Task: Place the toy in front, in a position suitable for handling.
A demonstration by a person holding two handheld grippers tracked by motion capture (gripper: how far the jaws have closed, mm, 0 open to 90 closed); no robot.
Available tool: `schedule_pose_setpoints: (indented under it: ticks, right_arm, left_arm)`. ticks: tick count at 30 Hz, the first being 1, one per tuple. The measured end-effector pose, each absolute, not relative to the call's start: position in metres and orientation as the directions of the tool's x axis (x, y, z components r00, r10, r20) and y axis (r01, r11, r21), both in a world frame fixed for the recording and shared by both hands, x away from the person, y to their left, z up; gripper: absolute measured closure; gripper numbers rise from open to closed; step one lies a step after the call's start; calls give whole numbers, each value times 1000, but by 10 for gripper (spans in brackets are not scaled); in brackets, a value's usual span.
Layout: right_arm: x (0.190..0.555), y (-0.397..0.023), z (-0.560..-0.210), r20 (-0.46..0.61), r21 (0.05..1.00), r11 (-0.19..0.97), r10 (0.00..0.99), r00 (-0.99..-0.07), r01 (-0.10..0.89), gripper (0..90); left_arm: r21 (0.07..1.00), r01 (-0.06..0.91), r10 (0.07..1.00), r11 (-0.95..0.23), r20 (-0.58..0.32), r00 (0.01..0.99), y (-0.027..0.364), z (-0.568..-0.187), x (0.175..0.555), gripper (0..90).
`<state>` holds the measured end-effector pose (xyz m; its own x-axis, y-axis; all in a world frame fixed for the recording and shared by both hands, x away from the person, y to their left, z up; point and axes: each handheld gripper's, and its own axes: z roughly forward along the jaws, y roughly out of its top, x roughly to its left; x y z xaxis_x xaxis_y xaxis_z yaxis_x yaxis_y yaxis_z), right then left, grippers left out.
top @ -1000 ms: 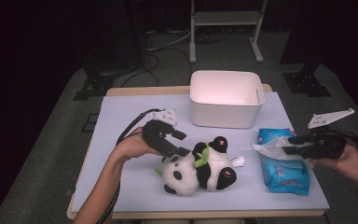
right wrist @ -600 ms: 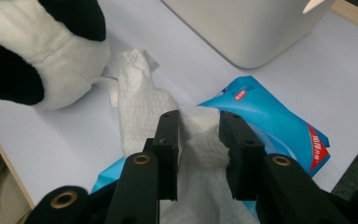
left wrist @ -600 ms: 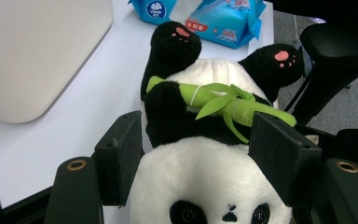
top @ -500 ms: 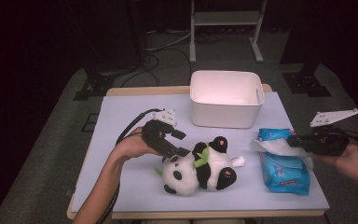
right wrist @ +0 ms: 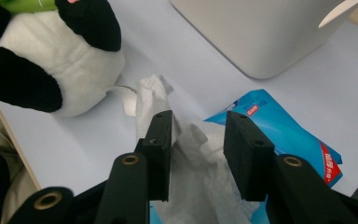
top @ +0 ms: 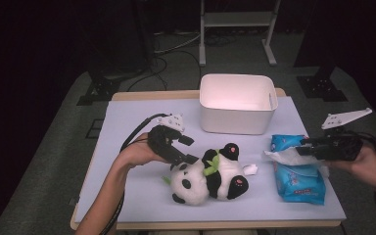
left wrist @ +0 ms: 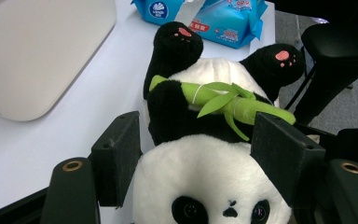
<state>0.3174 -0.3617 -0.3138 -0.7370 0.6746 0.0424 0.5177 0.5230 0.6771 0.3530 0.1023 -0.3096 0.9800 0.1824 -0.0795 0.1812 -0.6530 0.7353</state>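
Your left gripper (top: 183,149) is angling down, fingers spread around the fluffy plush panda (top: 210,178) lying mid-surface. Your right gripper (top: 301,150) is lying level; its fingers, just reopening, are straddling the crinkled white wipe (right wrist: 191,154) above the glossy blue pack (top: 298,171).

The counter (top: 127,122) carries a pale lavender-blue cover over a light wooden top whose edge shows along the back and front, and it stands on a grey floor (top: 54,161) — dull, evenly toned, darkening toward the sides. Behind it the room falls into near-black shadow, with light concentrated on the counter alone. A pale metal frame (top: 235,19) stands at the back, black cables (top: 169,54) trail across the floor beside it, and dark stand feet (top: 98,90) rest at either rear corner.
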Motion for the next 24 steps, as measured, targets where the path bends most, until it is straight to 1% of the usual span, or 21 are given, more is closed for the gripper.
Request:
schedule_pose_setpoints:
  ticks: [12,14,24]
  right_arm:
    - [321,-351,-300,37,673,550,643,-765,495,592]
    - [322,-348,-297,32,668,557,640,-768,493,576]
    - [327,-334,-285,23,673,575,613,-790,465,574]
  left_arm:
    - [750,210,220,-628,-88,972,114,-310,354,304]
    - [744,205,224,-636,-76,972,117,-311,354,295]
    - [747,231,255,-623,-85,963,131,-316,355,286]
